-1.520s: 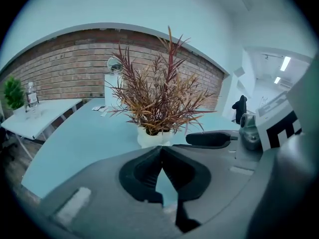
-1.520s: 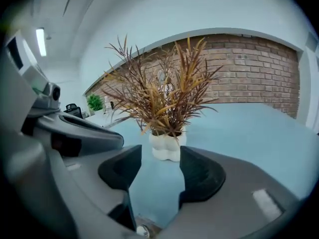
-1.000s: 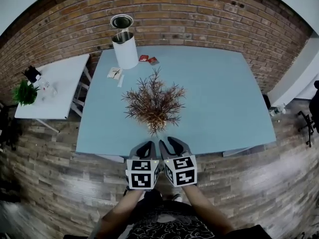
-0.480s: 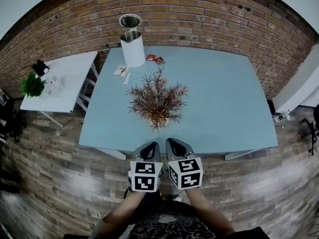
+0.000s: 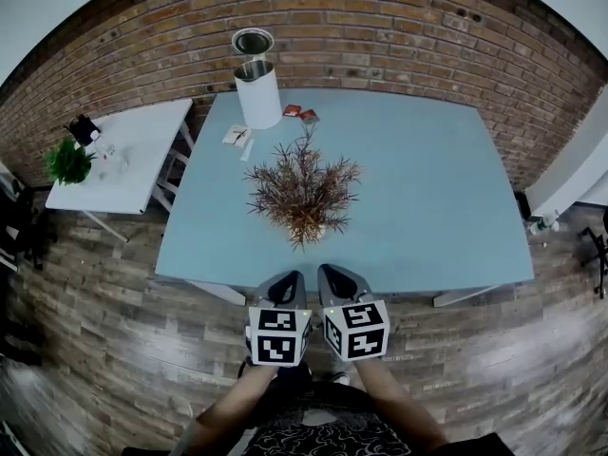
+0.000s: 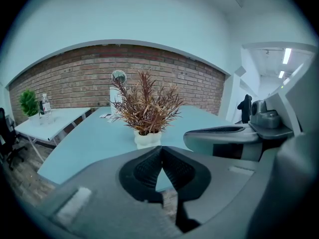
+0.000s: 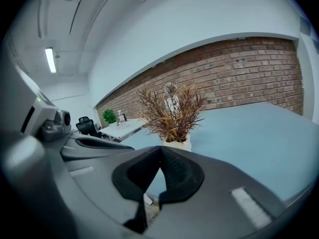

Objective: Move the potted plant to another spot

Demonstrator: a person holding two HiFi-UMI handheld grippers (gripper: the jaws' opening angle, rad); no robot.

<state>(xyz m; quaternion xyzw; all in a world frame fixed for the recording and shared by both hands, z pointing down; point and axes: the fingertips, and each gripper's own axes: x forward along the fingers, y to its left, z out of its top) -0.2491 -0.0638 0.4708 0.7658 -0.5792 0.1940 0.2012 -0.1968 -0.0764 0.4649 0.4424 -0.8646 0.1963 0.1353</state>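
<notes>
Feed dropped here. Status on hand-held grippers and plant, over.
Left hand-held gripper, right hand-held gripper: shut, empty. Potted plant upright on blue table, untouched. Nothing in the way.

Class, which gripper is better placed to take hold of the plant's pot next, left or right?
Right, but narrowly. The left gripper and right gripper are both shut and empty, side by side at the near edge of the table; the right one's tip sits slightly nearer the pot.

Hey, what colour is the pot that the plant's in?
White. The pot shows best in the left gripper view.
</notes>
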